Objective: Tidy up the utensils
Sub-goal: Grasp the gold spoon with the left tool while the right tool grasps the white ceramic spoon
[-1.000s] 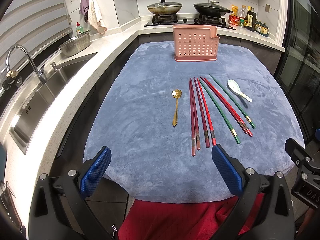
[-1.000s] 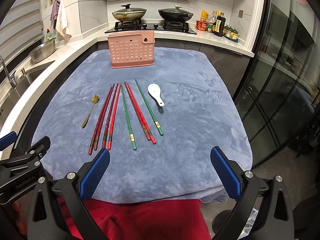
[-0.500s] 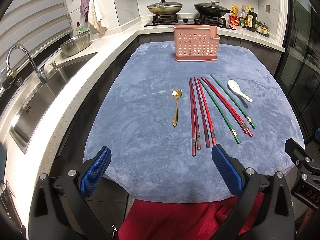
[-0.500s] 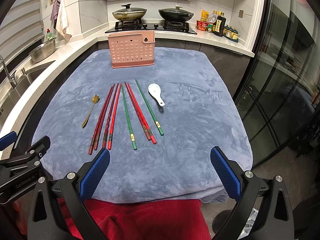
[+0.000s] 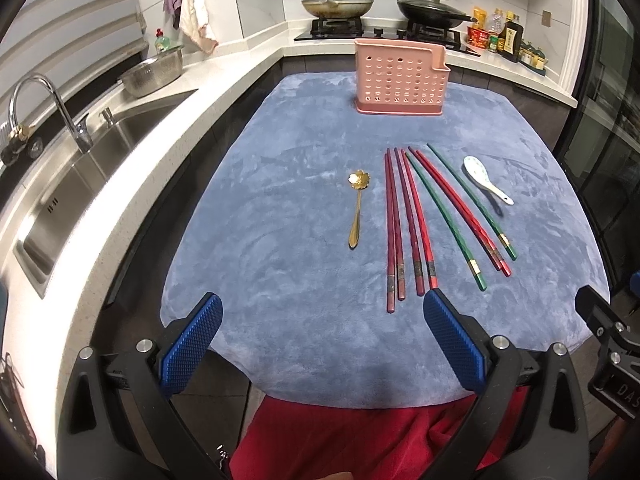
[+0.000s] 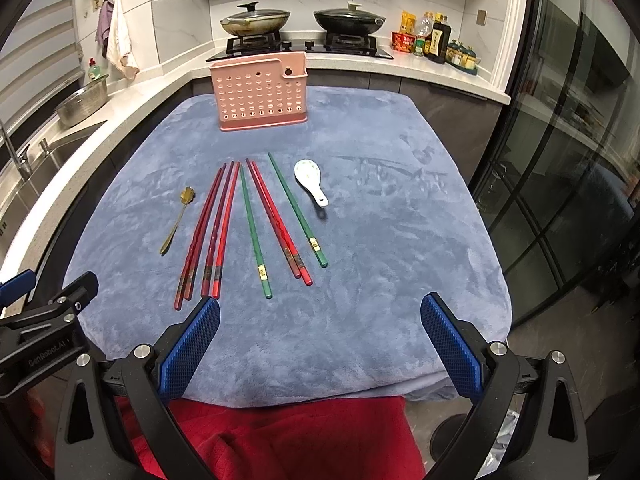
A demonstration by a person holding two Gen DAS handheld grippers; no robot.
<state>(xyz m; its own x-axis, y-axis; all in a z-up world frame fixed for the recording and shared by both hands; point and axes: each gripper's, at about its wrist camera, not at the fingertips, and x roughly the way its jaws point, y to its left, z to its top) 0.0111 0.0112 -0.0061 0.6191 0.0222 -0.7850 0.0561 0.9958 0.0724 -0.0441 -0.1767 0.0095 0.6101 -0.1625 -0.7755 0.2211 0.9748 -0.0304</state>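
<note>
Left hand-held gripper [image 5: 322,340] and right hand-held gripper [image 6: 320,340]: both spread wide, empty, at the bottom of frame over the table [image 5: 280,208] near edge. Chopsticks [image 5: 416,220], gold spoon [image 5: 357,208], white spoon [image 5: 482,178] lie mid-frame; pink holder [image 5: 401,77] stands upright at upper centre.

A home kitchen: two lidded woks [image 6: 255,21] sit on a gas hob [image 6: 298,46], sauce bottles [image 6: 438,42] line the white counter [image 5: 224,76], and a steel sink [image 5: 60,196] with tap [image 5: 44,108] runs along the wall.
</note>
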